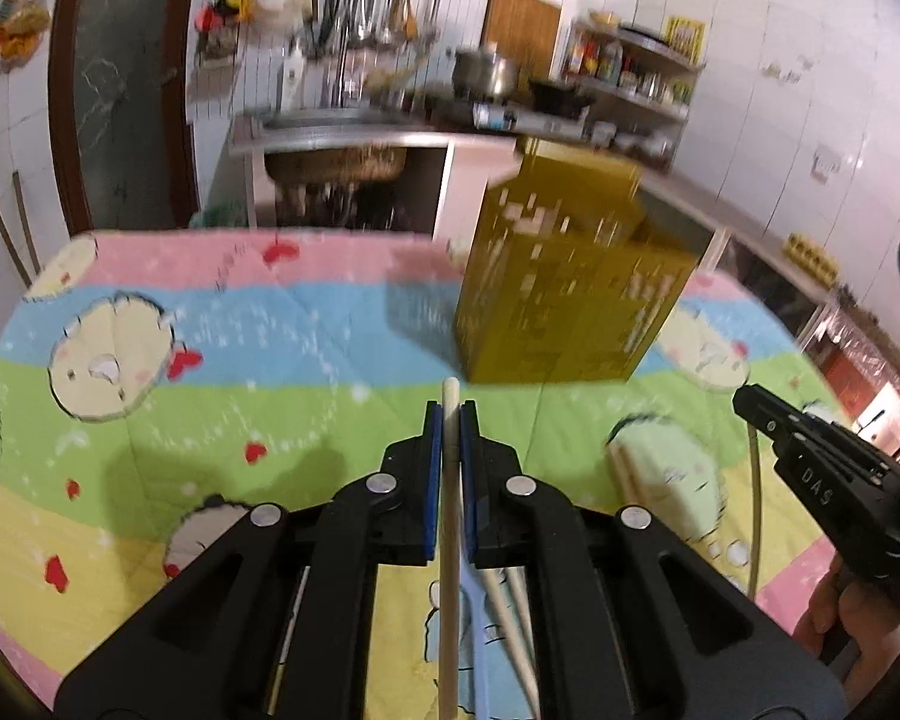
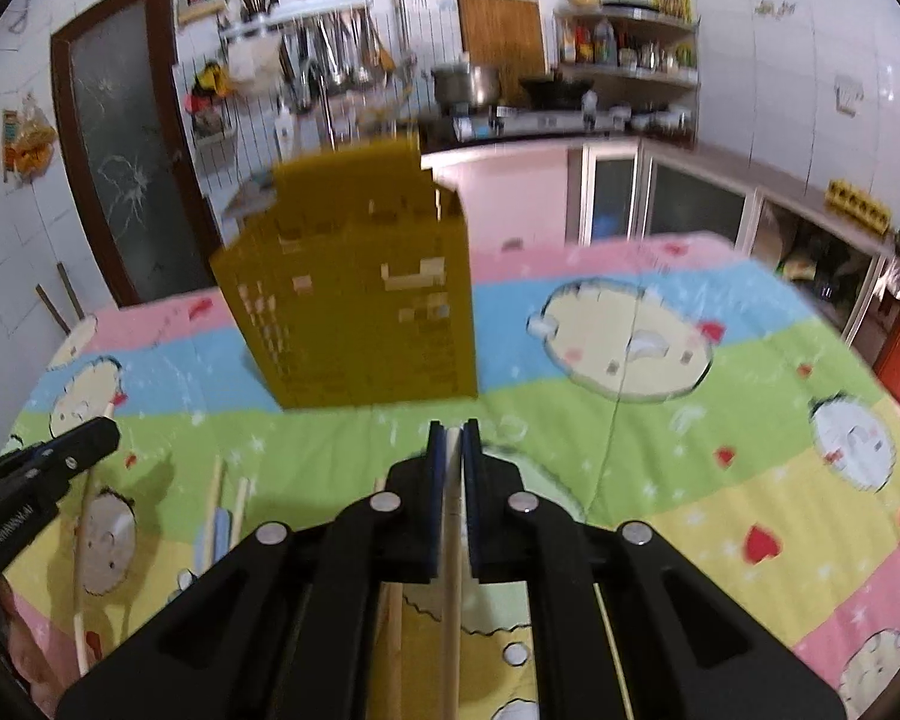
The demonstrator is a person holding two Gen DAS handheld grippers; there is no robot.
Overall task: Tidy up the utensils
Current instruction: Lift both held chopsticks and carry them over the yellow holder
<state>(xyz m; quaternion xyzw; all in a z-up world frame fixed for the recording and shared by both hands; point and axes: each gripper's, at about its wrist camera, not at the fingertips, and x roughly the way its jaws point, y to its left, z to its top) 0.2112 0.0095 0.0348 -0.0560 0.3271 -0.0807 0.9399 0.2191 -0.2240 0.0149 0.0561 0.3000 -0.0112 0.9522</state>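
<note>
A yellow perforated utensil holder [image 1: 576, 276] stands on the colourful cartoon tablecloth [image 1: 210, 408]; it also shows in the right wrist view [image 2: 360, 300]. My left gripper [image 1: 450, 420] is shut on a pale wooden chopstick [image 1: 450, 540], its tip just short of the holder. My right gripper [image 2: 453, 438] is shut on another pale chopstick [image 2: 452, 600], also just in front of the holder. Each gripper shows in the other's view, the right one [image 1: 810, 450] and the left one [image 2: 42, 468].
Loose chopsticks [image 2: 225, 504] and a light blue utensil [image 1: 480, 630] lie on the cloth below the grippers. More chopsticks [image 1: 624, 474] lie to the right. Behind the table are a sink counter [image 1: 360, 132], a stove with pots [image 2: 480, 90] and shelves.
</note>
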